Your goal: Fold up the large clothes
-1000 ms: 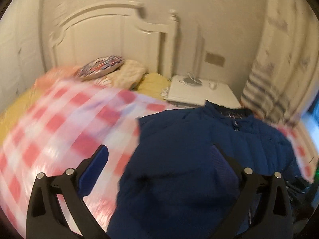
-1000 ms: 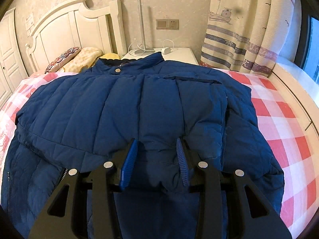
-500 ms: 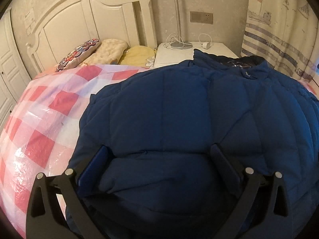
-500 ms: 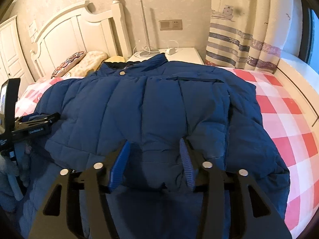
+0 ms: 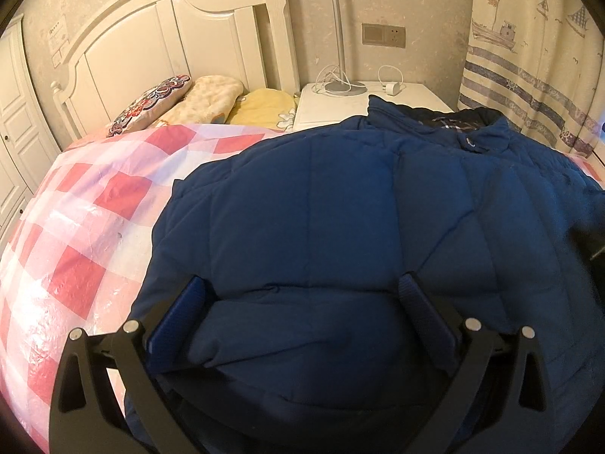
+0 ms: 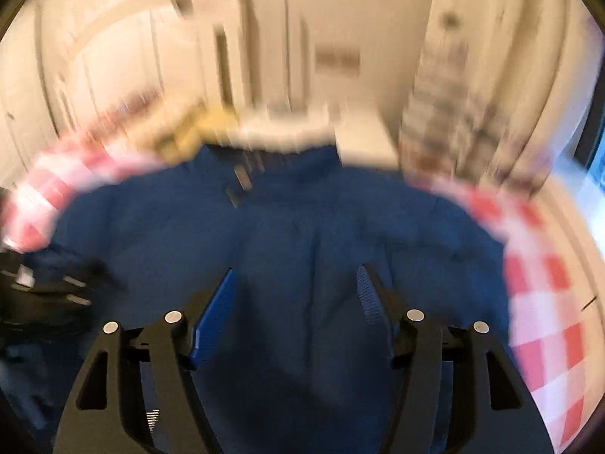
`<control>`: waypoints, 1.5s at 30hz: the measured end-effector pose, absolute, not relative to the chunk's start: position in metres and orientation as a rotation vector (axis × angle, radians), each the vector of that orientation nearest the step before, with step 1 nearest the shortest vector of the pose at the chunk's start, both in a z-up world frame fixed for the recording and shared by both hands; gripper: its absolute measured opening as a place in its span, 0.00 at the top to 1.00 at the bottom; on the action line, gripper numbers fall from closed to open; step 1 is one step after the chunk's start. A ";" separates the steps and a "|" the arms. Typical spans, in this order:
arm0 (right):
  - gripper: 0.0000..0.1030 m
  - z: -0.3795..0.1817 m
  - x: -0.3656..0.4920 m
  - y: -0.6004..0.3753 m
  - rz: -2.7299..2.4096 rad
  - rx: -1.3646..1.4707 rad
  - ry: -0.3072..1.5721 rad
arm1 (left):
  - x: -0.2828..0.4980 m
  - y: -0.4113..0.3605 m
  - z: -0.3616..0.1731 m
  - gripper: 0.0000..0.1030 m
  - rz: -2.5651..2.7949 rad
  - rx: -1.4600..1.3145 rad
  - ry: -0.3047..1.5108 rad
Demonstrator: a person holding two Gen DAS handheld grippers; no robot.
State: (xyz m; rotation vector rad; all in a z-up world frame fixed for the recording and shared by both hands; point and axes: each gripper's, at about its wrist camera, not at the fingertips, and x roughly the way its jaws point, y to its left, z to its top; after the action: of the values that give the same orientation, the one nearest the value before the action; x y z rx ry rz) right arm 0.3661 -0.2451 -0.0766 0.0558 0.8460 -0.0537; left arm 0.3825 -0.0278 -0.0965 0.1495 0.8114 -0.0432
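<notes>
A dark blue puffer jacket [image 5: 359,208] lies spread on the bed, collar toward the nightstand. My left gripper [image 5: 298,295] is open wide at the jacket's left side, and its blue fingers [image 5: 177,314] straddle a puffy fold without squeezing it. The right wrist view is blurred by motion. There the jacket [image 6: 302,227] fills the middle. My right gripper [image 6: 297,287] hovers over its lower part with the jaws opening, cloth below them and nothing pinched. The dark blurred shape at the left edge is the other gripper [image 6: 38,291].
The bed has a red and white checked cover [image 5: 75,227] under plastic. A white headboard [image 5: 151,49] with pillows [image 5: 151,102] stands at the back left. A white nightstand [image 5: 416,94] with a lamp base and cables sits behind the collar. Striped curtains [image 5: 529,75] hang on the right.
My left gripper came down from over the checked cover onto the jacket's left side and then stayed put. The right jaws spread apart off the jacket fold and the right hand moved, blurring its view.
</notes>
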 end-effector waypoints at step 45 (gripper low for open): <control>0.04 -0.073 0.225 -0.210 0.047 -0.043 0.881 | 0.270 -0.044 -0.070 0.02 -0.252 0.124 0.834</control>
State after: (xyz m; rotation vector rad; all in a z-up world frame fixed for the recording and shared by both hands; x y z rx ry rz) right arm 0.2247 -0.2103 -0.0735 -0.0426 0.8811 0.0468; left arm 0.2698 -0.0442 -0.0702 0.1236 0.8343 -0.2518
